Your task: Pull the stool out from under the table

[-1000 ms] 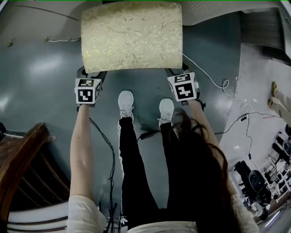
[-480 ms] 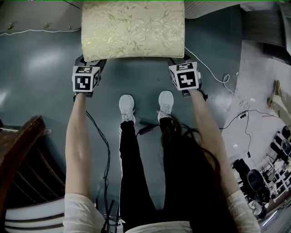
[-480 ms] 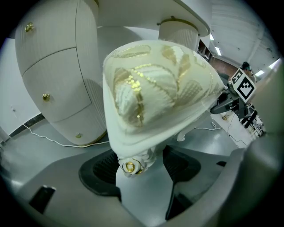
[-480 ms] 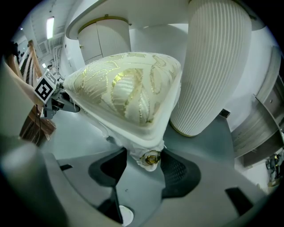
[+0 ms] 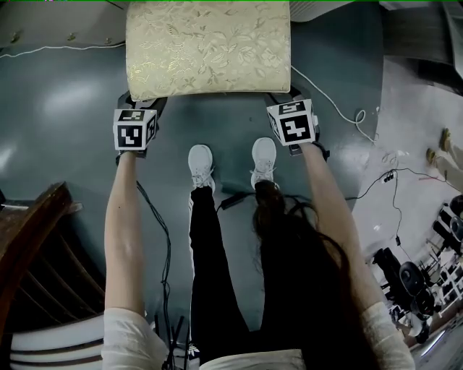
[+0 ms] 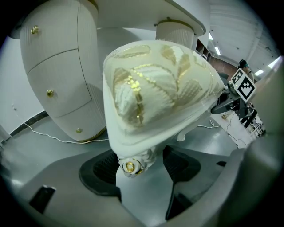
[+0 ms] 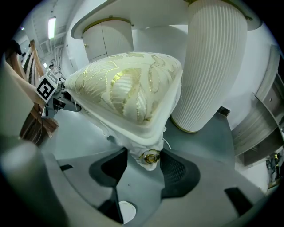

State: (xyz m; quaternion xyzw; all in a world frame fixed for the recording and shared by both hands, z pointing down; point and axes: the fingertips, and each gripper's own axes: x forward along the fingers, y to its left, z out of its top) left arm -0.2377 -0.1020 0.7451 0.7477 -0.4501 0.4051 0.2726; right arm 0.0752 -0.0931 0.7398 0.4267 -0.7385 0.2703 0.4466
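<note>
The stool [image 5: 208, 47] stands on the floor [image 5: 65, 130] in front of the table [image 7: 133, 9], whose column [image 7: 213, 66] is at its right. The person's shoes [image 5: 200, 165] are on its near side, and a cable [image 5: 340, 119] lies to its right.

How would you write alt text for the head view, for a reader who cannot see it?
Seen from above, a person grips the near corners of a cream, gold-patterned stool with the left gripper and the right gripper; the right's jaws have just closed further. Their white shoes stand on grey floor.

Left gripper [image 5: 145, 107] and right gripper [image 5: 283, 97] pointing steeply down, arms outstretched, jaws clamped
</note>
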